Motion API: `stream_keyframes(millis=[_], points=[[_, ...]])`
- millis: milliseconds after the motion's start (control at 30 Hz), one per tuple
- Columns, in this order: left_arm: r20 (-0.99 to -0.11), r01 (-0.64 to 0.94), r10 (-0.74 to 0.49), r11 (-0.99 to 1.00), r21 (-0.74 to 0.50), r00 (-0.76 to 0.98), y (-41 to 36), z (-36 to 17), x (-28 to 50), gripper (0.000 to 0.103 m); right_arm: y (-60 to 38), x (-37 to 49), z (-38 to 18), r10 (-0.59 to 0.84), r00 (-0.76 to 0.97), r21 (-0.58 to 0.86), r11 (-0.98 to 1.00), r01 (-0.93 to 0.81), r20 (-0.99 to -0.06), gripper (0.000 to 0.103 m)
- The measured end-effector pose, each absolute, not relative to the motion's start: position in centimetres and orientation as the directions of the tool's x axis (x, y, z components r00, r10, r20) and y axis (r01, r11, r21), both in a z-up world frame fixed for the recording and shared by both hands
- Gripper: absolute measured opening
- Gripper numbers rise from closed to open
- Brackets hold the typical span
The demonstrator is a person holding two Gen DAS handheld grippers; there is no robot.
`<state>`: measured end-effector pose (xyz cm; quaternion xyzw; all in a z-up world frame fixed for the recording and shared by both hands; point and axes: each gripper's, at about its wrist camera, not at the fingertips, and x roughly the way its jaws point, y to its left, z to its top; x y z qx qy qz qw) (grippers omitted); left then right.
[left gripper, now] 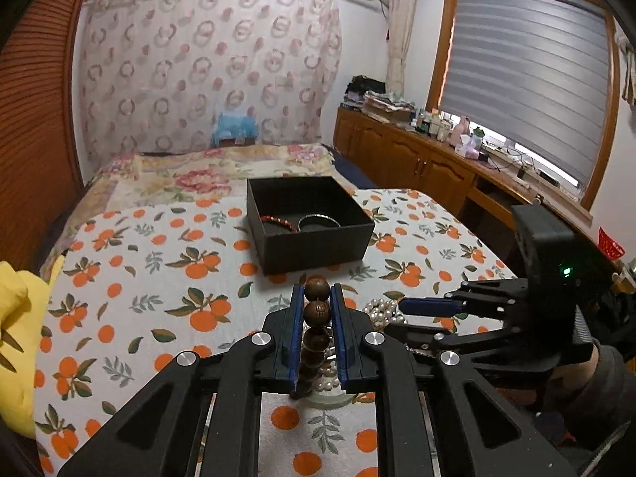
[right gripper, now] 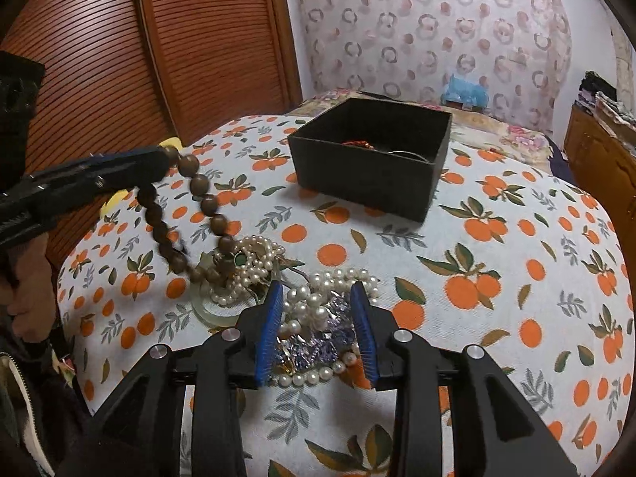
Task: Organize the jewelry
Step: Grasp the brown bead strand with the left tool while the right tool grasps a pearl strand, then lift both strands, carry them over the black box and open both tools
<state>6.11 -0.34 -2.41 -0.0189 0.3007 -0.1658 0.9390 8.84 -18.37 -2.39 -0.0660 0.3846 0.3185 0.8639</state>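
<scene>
My left gripper (left gripper: 317,298) is shut on a strand of big brown wooden beads (left gripper: 317,310) and lifts it; in the right wrist view the strand (right gripper: 198,189) hangs from the left gripper (right gripper: 165,159) down into the pile. The pile of pearl strands (right gripper: 254,262) and purple sparkly jewelry (right gripper: 318,342) lies on the orange-print cloth. My right gripper (right gripper: 318,302) is open, its blue pads either side of pearls, just above the pile. The black box (left gripper: 306,222) beyond holds a red bead bracelet (left gripper: 278,220) and a silver bangle (left gripper: 318,222).
A pale jade bangle (right gripper: 206,310) lies under the pile's left edge. The bed's cloth (right gripper: 497,298) drops off at right. A yellow cloth (left gripper: 16,318) lies at left. Wooden cabinets (left gripper: 417,159) with clutter stand along the right wall.
</scene>
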Motion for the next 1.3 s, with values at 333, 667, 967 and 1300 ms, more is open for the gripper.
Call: stream_keyframes(millis=[333, 667, 967, 1300], points=[[-0.56, 0.3, -0.323, 0.944, -0.137, 0.763, -0.3, -2.5, 5.9, 0.012, -18.2, 8.4, -2.5, 0.505, 0.488, 0.123, 0.773, -0.622, -0.712, 0.023], [-0.56, 0.298, -0.325, 0.944, -0.142, 0.762, -0.2, -2.5, 5.7, 0.012, -19.6, 7.8, -0.1, 0.528, 0.534, 0.128, 0.78, -0.613, -0.66, 0.008], [-0.542, 0.304, -0.33, 0.942, -0.14, 0.773, -0.2, -1.9, 5.4, 0.012, -21.8, 7.5, 4.3, 0.503, 0.629, 0.065, 0.809, -0.585, -0.593, 0.008], [-0.521, 0.304, -0.329, 0.943, -0.135, 0.787, -0.2, -0.8, 5.4, 0.012, -23.0, 8.0, 9.3, 0.49, 0.708, 0.014, 0.827, -0.562, -0.508, 0.008]])
